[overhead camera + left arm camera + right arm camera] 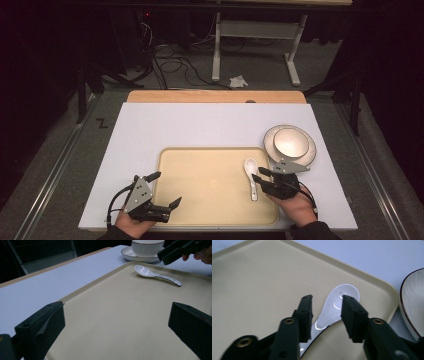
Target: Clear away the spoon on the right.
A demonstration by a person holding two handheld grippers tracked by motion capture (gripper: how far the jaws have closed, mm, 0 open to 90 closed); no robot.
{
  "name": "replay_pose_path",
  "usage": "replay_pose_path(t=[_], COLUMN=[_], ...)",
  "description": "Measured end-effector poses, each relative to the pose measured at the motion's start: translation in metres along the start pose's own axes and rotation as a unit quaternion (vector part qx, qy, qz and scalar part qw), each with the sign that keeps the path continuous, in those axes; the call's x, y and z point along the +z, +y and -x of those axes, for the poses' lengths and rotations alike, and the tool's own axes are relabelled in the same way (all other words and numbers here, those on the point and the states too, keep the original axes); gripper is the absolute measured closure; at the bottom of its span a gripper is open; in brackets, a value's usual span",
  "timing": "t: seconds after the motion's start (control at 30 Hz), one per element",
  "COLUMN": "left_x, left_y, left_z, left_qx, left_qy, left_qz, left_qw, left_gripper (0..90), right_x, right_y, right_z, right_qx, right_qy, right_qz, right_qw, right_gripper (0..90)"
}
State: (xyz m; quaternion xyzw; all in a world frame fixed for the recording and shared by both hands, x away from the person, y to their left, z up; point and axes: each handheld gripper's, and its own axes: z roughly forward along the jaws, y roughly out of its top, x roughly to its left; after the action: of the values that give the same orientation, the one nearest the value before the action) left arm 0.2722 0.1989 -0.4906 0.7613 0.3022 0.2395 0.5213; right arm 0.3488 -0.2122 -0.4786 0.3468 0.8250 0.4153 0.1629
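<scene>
A white ceramic spoon [251, 172] lies on the beige tray [210, 210] near its right edge, bowl end pointing away from me. My right gripper [258, 174] hovers just over the spoon's handle. In the right gripper view its jaws [327, 300] stand apart, with the spoon [344, 290] lying between and below them, and the pads are not pressing on it. My left gripper [167, 188] is wide open over the tray's near left corner, nothing between its jaws [117, 315]. The left gripper view has the spoon [147, 273] far off on the tray [112, 302].
A white bowl [291, 141] sits on a saucer [270, 145] on the white table top, just beyond the tray's far right corner and close to my right gripper. The saucer's rim [412, 295] is at the right of the right gripper view.
</scene>
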Motion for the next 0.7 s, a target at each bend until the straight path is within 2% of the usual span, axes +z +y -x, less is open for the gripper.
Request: replay_pose_path(t=[0.27,0.47,0.53,0.67,0.7], left_x=[0.001,0.002,0.002,0.003,0.003], left_y=[-0.001,0.0,0.0,-0.001,-0.001], left_z=[0.0,0.001,0.001,0.001,0.001], left_qx=[-0.002,-0.003,-0.003,-0.003,-0.002], left_qy=[0.0,-0.003,-0.002,-0.004,-0.004], left_qz=[-0.003,-0.004,-0.005,-0.007,-0.007], left_qw=[1.0,1.0,1.0,1.0,1.0], left_gripper=[1.4,1.4,1.4,1.3,1.3], right_x=[-0.024,-0.047,-0.05,-0.056,-0.056], right_y=[-0.016,-0.026,-0.029,-0.032,-0.033], right_z=[0.002,0.006,0.008,0.009,0.01], right_qx=[-0.008,-0.005,-0.007,0.005,0.006], right_qy=[0.009,-0.019,-0.025,-0.031,-0.036], right_qz=[0.05,0.095,0.104,0.117,0.123], right_qw=[0.9987,0.9953,0.9943,0.9926,0.9917], right_gripper=[33.2,16.2,15.0,0.8,0.4])
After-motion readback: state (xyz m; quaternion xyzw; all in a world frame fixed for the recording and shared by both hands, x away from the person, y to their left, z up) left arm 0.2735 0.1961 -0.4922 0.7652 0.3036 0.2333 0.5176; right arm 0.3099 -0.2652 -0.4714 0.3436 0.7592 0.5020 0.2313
